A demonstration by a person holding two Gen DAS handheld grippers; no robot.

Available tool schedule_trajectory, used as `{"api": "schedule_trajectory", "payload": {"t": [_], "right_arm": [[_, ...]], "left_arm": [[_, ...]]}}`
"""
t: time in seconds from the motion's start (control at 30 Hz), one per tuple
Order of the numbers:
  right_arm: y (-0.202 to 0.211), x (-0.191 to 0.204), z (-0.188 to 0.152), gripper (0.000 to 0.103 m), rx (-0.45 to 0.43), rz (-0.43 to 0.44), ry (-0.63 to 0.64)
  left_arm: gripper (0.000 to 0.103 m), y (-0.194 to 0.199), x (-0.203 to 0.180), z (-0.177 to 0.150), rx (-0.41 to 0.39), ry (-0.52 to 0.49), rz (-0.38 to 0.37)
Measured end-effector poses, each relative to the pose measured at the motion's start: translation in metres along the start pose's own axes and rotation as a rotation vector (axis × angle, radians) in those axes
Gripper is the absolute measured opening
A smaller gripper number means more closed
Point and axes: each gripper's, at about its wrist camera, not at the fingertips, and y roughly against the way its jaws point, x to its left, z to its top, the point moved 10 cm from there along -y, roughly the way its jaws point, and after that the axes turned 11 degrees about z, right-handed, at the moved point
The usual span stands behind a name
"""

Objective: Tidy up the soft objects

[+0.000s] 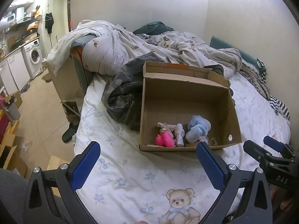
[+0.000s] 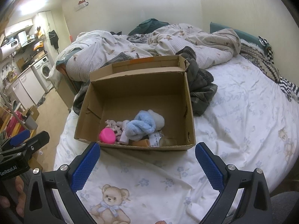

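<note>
An open cardboard box stands on the bed. Inside lie a fluffy blue soft toy, a bright pink toy, a pale pink-and-white toy and a white soft piece. My left gripper is open and empty, held above the sheet in front of the box. My right gripper is open and empty too, just short of the box's near wall. Each gripper shows at the edge of the other's view.
A crumpled checked duvet and dark camouflage clothing lie behind and beside the box. A striped knit lies at the right. The white teddy-bear sheet spreads in front. The bed's edge drops to the floor on the left.
</note>
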Motion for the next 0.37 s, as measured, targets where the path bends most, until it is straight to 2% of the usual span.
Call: {"api": "schedule_trajectory", "payload": {"t": [0.37], "right_arm": [[0.0001, 0.0003, -0.0004, 0.103, 0.000, 0.000, 0.000]], "left_arm": [[0.102, -0.0010, -0.0020, -0.0022, 0.006, -0.004, -0.014]]}}
